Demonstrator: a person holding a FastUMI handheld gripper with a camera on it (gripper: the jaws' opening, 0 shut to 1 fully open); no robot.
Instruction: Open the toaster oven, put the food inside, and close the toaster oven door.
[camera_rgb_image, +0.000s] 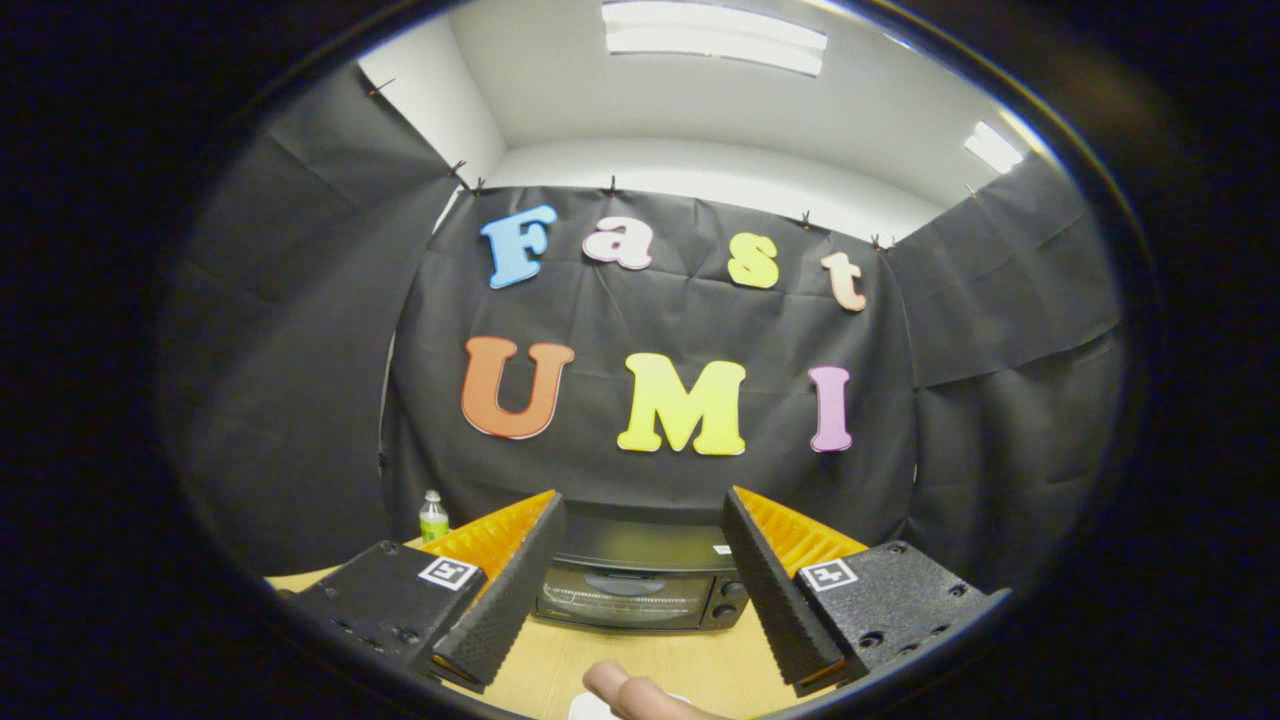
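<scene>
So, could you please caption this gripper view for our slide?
Open claw faces the closed black toaster oven on the light wooden table, food between its fingers.

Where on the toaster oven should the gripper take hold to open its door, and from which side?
Judging by its pose, the toaster oven faces the gripper, glass door shut, knobs beside the glass. A grip along the door's top edge, approached head-on from the front and slightly above, looks best; the handle itself is too small to make out. The fingers stand open, framing the oven beyond them.

No legible text – bottle (433, 517) label, toaster oven (640, 585) sticker too small.
</scene>
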